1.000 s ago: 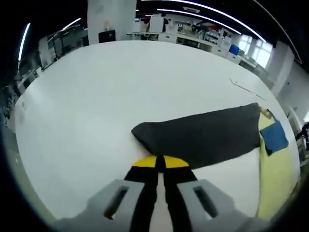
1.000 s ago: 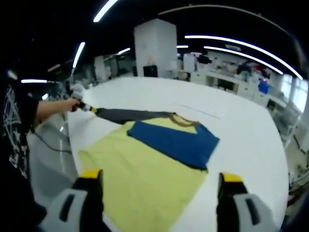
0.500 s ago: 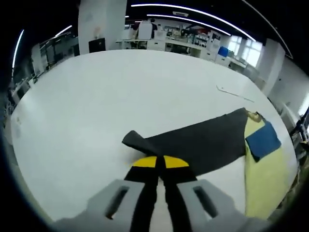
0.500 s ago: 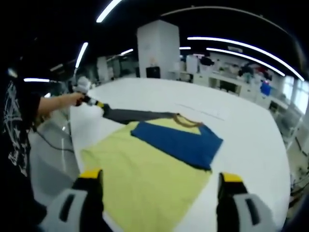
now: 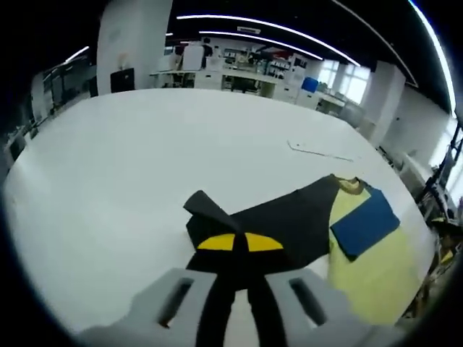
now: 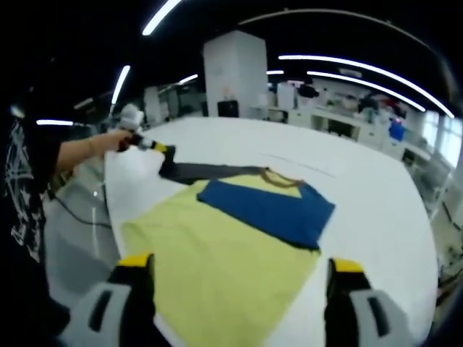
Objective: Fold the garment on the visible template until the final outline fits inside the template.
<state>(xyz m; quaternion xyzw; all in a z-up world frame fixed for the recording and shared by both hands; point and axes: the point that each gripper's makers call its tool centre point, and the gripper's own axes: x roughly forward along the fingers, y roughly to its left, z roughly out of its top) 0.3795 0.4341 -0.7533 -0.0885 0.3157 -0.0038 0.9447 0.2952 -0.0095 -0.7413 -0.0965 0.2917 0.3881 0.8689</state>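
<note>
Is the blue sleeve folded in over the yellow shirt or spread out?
Folded in: the blue sleeve lies flat across the yellow shirt body, below the collar.

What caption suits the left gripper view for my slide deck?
Left gripper shut on the dark sleeve of a yellow shirt on a white table.

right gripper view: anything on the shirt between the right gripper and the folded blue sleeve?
Nothing. Between the right gripper and the blue sleeve lies only bare yellow shirt body, seen in the right gripper view.
</note>
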